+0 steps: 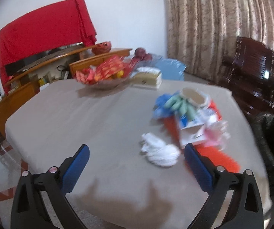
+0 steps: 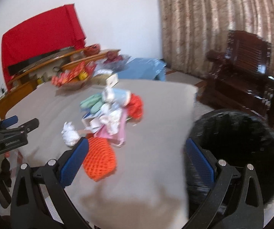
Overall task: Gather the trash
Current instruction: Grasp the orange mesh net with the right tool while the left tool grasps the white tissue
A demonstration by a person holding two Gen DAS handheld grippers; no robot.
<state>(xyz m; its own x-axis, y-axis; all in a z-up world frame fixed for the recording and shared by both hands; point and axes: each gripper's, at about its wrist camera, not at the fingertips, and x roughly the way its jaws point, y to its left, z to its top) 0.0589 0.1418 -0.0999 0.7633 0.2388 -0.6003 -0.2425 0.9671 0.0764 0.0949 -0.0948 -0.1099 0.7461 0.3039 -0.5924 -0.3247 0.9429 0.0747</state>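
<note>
Trash pile blurred; both claws spread, empty.

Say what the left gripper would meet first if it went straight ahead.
Probably the crumpled white tissue wad on the grey table, lying just ahead between the open left gripper fingers; depth is unclear.

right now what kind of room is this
Most likely a home living or dining room: a cloth-covered table with litter and a snack bowl, a carved dark wooden chair by heavy curtains, and a wooden cabinet against the wall.
</note>
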